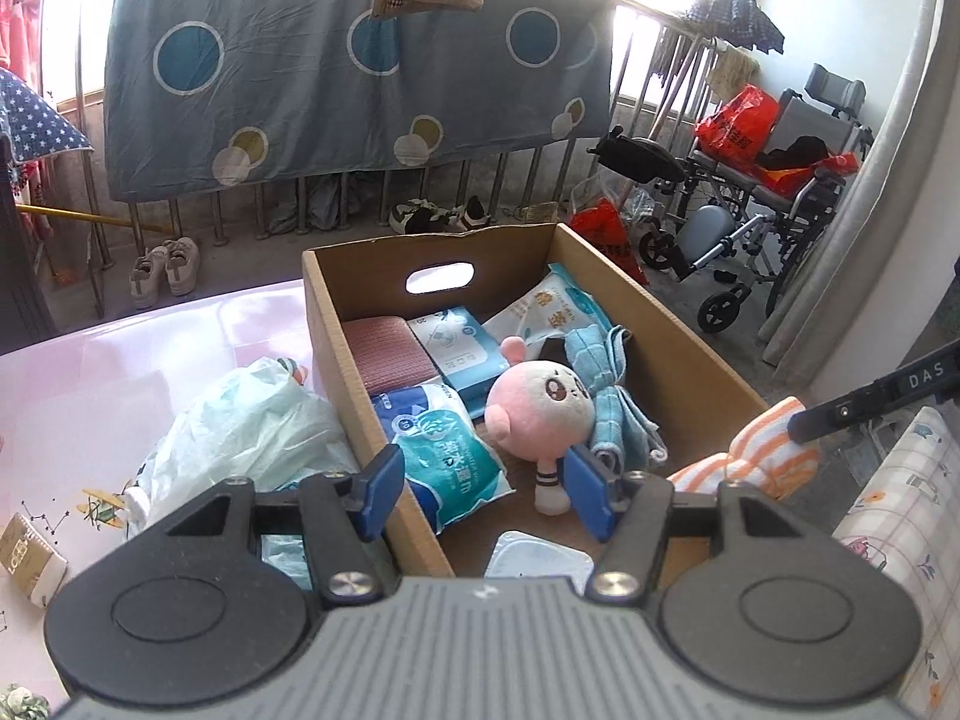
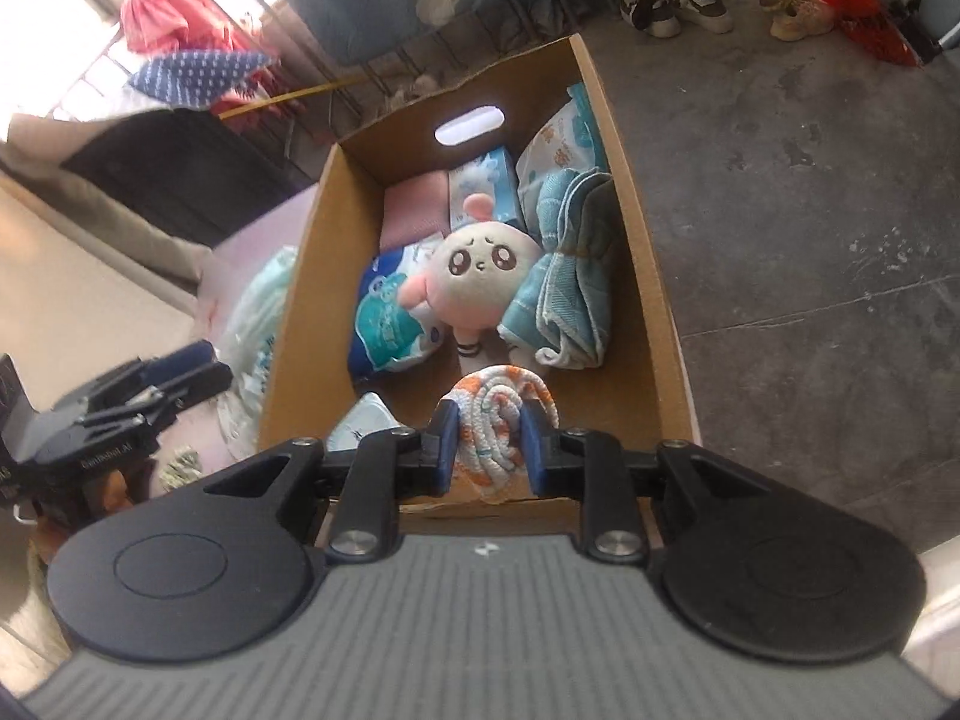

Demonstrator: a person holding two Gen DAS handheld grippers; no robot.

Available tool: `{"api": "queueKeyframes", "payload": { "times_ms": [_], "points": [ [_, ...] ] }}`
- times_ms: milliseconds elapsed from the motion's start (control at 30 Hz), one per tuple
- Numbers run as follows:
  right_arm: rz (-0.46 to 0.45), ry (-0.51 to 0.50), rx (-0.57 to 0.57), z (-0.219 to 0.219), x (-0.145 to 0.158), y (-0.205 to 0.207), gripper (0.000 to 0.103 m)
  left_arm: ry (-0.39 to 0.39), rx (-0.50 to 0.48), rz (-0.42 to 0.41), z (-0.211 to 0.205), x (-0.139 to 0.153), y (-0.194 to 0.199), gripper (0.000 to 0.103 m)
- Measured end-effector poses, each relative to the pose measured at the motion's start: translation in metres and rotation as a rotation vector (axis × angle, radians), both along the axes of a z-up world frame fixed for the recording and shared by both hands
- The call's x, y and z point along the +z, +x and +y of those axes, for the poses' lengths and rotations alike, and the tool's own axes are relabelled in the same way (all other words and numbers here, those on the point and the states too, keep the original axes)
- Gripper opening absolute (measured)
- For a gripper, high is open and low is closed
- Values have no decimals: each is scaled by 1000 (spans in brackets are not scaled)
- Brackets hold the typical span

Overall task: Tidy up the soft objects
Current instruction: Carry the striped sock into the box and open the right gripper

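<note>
My right gripper [image 2: 489, 450] has its jaws clamped on a rolled orange-and-white cloth [image 2: 501, 420], held over the near end of the cardboard box [image 2: 645, 276]. At 12 o'clock from that roll lies a pink plush toy [image 2: 480, 270], with a folded blue towel [image 2: 570, 294] at its 3 o'clock and a wipes pack [image 2: 390, 324] at its 9 o'clock. My left gripper [image 1: 480, 495] holds nothing, jaws apart over the box's left wall, a pale plastic bag [image 1: 252, 420] at 10 o'clock on the pink tabletop [image 1: 120, 360].
</note>
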State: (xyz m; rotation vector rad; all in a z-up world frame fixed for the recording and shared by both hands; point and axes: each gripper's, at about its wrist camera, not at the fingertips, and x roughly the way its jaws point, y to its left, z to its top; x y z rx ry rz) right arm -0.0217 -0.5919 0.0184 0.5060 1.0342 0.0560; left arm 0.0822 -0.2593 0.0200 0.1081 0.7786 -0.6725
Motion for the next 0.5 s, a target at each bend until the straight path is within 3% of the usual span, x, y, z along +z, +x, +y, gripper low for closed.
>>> {"api": "queueKeyframes", "payload": {
  "times_ms": [267,500],
  "points": [
    [115,-329,101,29,-12,55,24,3,22,-8,17,1,0,62],
    [65,-377,68,33,-29,83,26,1,45,-4,31,-1,-1,62]
  ]
}}
